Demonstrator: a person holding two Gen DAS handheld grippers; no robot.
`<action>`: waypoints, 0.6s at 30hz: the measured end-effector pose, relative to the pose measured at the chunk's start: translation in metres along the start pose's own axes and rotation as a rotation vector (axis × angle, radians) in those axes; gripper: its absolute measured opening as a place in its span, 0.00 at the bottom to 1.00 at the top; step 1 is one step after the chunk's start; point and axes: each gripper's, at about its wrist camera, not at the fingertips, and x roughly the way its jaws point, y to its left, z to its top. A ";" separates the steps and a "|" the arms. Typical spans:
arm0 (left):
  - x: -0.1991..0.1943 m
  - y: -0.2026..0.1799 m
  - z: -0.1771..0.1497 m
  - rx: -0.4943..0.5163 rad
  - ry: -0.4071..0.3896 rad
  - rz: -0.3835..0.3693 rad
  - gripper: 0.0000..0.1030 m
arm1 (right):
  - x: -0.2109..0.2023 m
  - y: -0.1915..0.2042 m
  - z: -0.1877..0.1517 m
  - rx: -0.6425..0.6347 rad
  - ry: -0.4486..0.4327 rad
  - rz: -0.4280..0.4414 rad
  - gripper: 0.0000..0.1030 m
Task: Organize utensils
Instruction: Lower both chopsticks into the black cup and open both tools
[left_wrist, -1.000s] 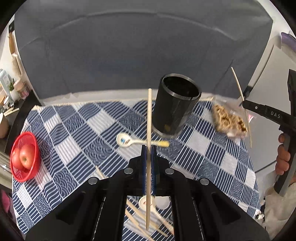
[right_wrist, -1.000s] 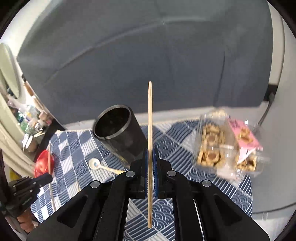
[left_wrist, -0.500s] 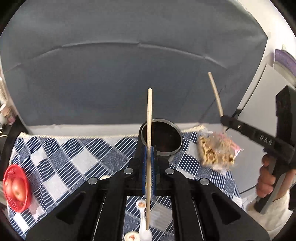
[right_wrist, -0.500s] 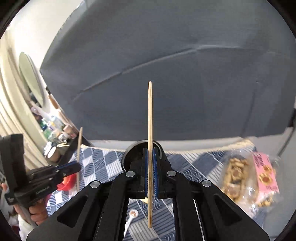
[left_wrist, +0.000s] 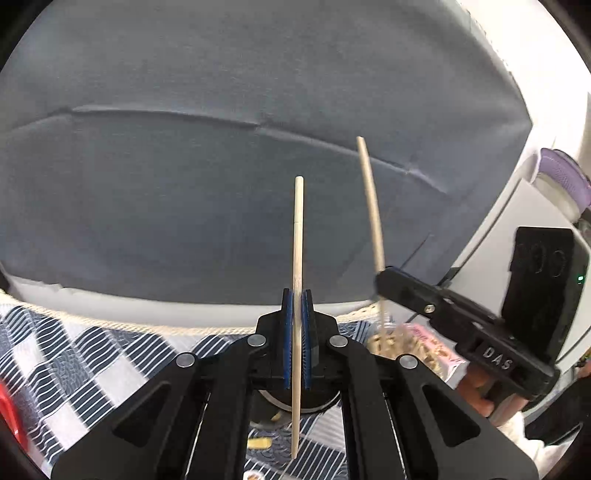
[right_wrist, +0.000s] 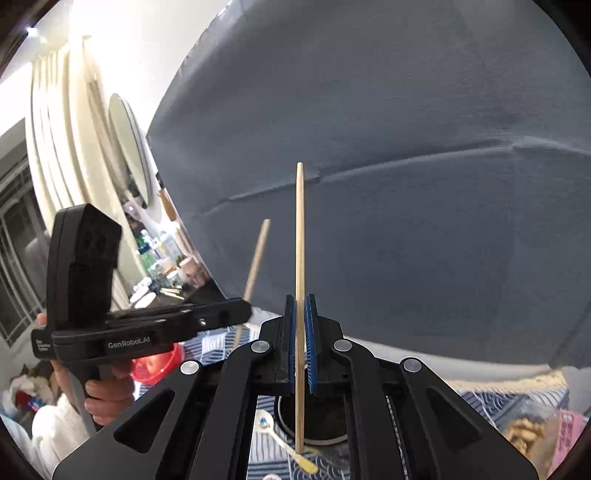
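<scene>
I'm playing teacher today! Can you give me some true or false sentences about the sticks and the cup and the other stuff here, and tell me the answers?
1. The left gripper is shut on a chopstick. True.
2. The right gripper is empty. False: it grips a second chopstick.
3. The black cup lies below the right gripper. True.
4. The tablecloth is plain red. False: it is blue-and-white checked.
5. A white spoon lies beside the cup. True.

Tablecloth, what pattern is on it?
Tablecloth: navy and white checks filled with stripes and waves, clearest in the left wrist view.
</scene>
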 end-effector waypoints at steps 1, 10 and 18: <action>0.003 0.000 0.001 0.006 -0.005 -0.010 0.05 | 0.004 -0.003 0.001 0.003 -0.008 0.009 0.05; 0.041 0.005 0.007 0.043 -0.087 -0.119 0.05 | 0.025 -0.026 -0.010 -0.012 -0.030 0.020 0.05; 0.060 0.022 -0.017 0.010 -0.068 -0.143 0.05 | 0.044 -0.037 -0.038 0.007 0.046 -0.027 0.05</action>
